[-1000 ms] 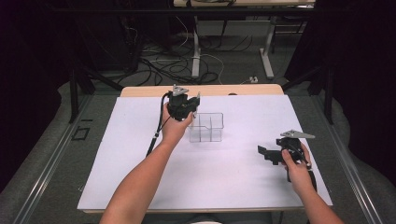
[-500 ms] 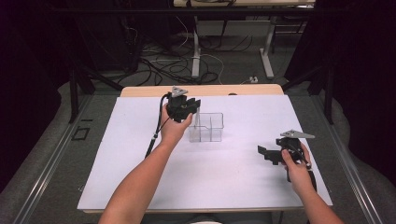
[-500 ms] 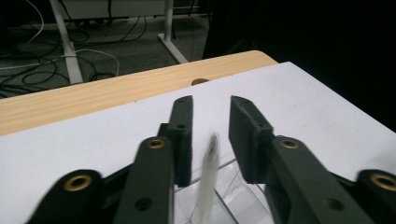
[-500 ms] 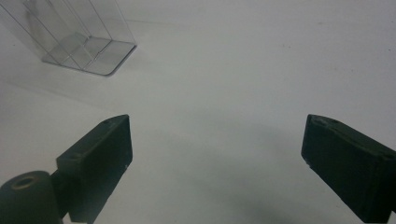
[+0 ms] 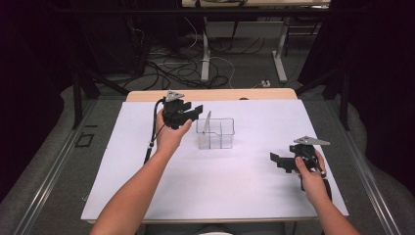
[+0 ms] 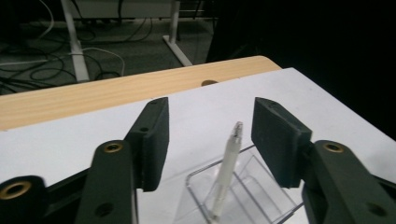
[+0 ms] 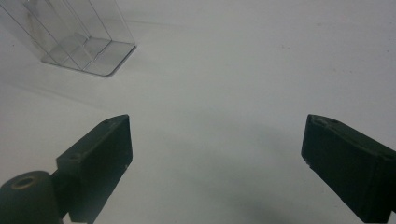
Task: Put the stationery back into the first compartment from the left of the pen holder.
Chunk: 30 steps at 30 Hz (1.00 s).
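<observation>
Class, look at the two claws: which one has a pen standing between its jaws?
The left claw: the white pen, leaning in the clear organiser, stands untouched between its just-opened jaws. The right claw gapes over bare table.

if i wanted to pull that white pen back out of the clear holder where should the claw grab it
Grip the white pen on its free upper shaft, just below the tip, coming down from above. It stands tilted in a compartment of the clear holder, whose walls block its lower part from the sides. The left claw already has its jaws open to either side of that top end, without touching it, having just been opening.
</observation>
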Each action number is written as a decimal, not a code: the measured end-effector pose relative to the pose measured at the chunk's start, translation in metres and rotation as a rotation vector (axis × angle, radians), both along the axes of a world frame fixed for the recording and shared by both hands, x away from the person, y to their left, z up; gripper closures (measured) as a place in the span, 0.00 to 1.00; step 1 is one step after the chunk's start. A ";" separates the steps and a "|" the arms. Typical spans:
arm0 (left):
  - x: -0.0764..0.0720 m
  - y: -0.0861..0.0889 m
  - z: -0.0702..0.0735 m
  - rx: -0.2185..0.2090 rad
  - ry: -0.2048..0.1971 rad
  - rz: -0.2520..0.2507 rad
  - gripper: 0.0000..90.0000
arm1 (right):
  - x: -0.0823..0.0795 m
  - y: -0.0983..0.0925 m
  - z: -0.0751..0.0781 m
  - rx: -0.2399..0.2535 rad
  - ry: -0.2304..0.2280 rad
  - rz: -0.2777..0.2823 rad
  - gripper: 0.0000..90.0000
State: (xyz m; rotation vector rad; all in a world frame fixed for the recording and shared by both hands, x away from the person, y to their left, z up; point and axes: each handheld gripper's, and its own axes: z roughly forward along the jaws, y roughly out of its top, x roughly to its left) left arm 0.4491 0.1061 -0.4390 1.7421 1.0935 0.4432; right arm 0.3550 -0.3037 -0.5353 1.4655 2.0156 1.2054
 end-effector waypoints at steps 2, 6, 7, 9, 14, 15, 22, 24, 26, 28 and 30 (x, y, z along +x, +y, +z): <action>-0.001 0.005 0.000 0.005 0.011 0.011 0.45 | 0.000 0.000 0.000 0.000 0.000 0.000 0.10; -0.004 0.015 0.002 0.029 0.011 0.025 0.38 | 0.000 0.000 0.000 -0.003 0.000 -0.001 0.10; -0.005 0.018 0.003 0.028 0.009 0.029 0.35 | 0.000 0.000 0.000 -0.001 0.001 -0.002 0.10; -0.007 0.023 0.004 0.032 0.020 0.036 0.30 | 0.000 0.001 0.000 0.001 0.002 -0.004 0.10; -0.015 0.036 0.007 0.049 -0.024 0.037 0.25 | 0.000 0.001 0.001 -0.005 -0.004 0.000 0.10; -0.016 0.039 0.007 0.059 -0.025 0.045 0.24 | 0.000 0.001 0.001 -0.008 -0.004 0.000 0.10; -0.028 0.061 0.002 0.072 -0.013 0.054 0.21 | -0.001 0.003 0.001 -0.008 -0.006 0.000 0.10; -0.031 0.067 -0.001 0.060 -0.001 0.057 0.19 | -0.001 0.003 0.001 -0.009 -0.007 0.001 0.10; -0.035 0.073 -0.004 0.054 0.011 0.064 0.18 | -0.001 0.002 0.001 -0.010 -0.007 0.001 0.10; -0.038 0.078 -0.008 0.032 0.018 0.078 0.18 | -0.001 0.002 0.001 -0.012 -0.007 -0.001 0.10; -0.042 0.083 -0.012 0.028 0.030 0.093 0.18 | -0.001 0.001 0.000 -0.010 -0.006 -0.001 0.10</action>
